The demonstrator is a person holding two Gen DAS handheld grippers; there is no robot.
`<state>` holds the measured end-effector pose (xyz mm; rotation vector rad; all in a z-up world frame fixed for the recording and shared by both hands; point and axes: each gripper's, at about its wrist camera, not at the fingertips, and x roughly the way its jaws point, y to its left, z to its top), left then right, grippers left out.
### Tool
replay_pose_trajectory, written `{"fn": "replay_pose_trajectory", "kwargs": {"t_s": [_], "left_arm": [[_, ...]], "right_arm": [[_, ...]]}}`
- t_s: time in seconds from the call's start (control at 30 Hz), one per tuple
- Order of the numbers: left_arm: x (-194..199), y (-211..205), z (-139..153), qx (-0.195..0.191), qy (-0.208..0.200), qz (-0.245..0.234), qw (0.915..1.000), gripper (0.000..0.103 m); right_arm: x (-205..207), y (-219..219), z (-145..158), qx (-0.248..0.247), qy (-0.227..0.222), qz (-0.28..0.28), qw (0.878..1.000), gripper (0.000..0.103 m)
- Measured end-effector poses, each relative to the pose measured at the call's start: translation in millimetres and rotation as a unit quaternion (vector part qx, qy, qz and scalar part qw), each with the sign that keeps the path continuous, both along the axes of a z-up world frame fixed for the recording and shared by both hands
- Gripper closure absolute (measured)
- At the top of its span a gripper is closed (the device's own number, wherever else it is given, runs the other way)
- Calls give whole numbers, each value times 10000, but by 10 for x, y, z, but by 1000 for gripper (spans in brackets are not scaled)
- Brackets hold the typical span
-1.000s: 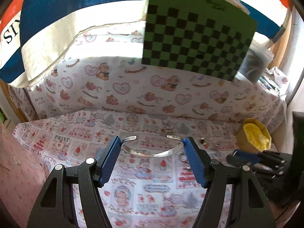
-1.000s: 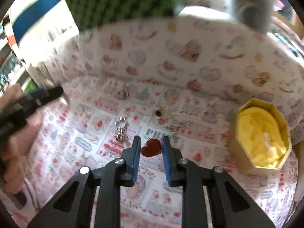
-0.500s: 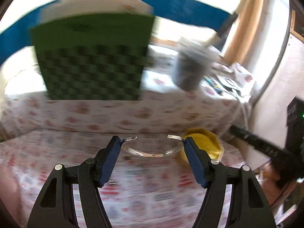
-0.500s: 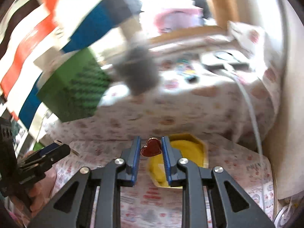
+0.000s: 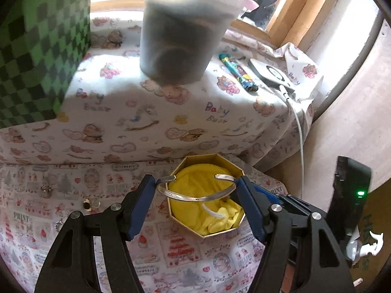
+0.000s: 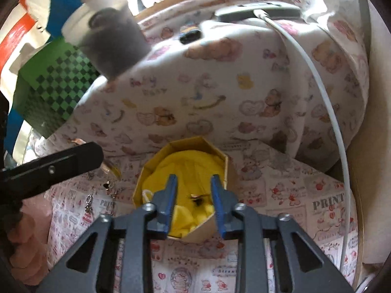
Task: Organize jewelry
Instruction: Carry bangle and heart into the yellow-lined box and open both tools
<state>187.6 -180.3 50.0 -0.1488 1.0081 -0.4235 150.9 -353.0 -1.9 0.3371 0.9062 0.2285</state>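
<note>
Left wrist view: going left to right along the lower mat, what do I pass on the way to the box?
Small silver charm → dark ring → silver bangle held in the left gripper → gold octagonal box, with the bangle over its yellow cloth.

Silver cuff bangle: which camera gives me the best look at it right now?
The left wrist view. There the silver cuff bangle spans the left gripper, pinched between the blue fingers above the yellow-lined gold box. The right wrist view shows none of it, only the dark body of the left gripper at its left edge.

Print-patterned tablecloth under gold octagonal box, scattered small trinkets.
</note>
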Motion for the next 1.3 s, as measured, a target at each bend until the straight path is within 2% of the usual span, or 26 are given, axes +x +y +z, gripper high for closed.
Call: {"fn": "replay_pose_trajectory", "kwargs": {"t_s": [0.2,0.37,0.47,0.57,0.7,0.8,0.87,0.93,1.0,1.1,1.17,1.23,1.3], "left_arm": [[98,-93,-213,-142,383,-151,9991,36],[137,-243,-357,-150,704,-412,9966,35],[111,-321,-384,-13,667,-517,9964,30],[75,-303,-305,-7,409,-510,9979,20],[-19,-152,-163,-59,190,-407,9990,19],[-179,-9,19,205,-357,-237,9989,18],[-323,116,138,359,-785,-128,9962,17],[-495,273,257,312,-1171,-31,9926,13],[-578,467,302,179,-1379,87,9902,6],[-714,676,351,143,-1721,334,9844,5],[-800,783,357,331,-1843,526,9809,2],[-861,916,319,612,-1815,968,9767,2],[-929,1065,283,483,-1902,1158,9737,2]], "right_arm": [[-161,-392,246,39,-169,-501,9986,71],[-321,-706,453,84,-493,-1040,9933,66],[-312,-742,435,135,-468,-1050,9933,63],[-292,-703,415,161,-408,-989,9941,63],[-296,-541,432,10,-495,-840,9952,61],[-319,-416,458,-79,-616,-717,9955,59],[-342,-317,480,-134,-711,-619,9955,58],[-368,-239,498,-214,-802,-528,9952,56],[-405,-138,521,-330,-907,-411,9945,56],[-457,-35,554,-365,-1017,-317,9936,54],[-493,27,574,-365,-1113,-269,9927,51],[-524,81,592,-409,-1223,-268,9913,50],[-554,155,600,-501,-1324,-240,9896,49]]}}
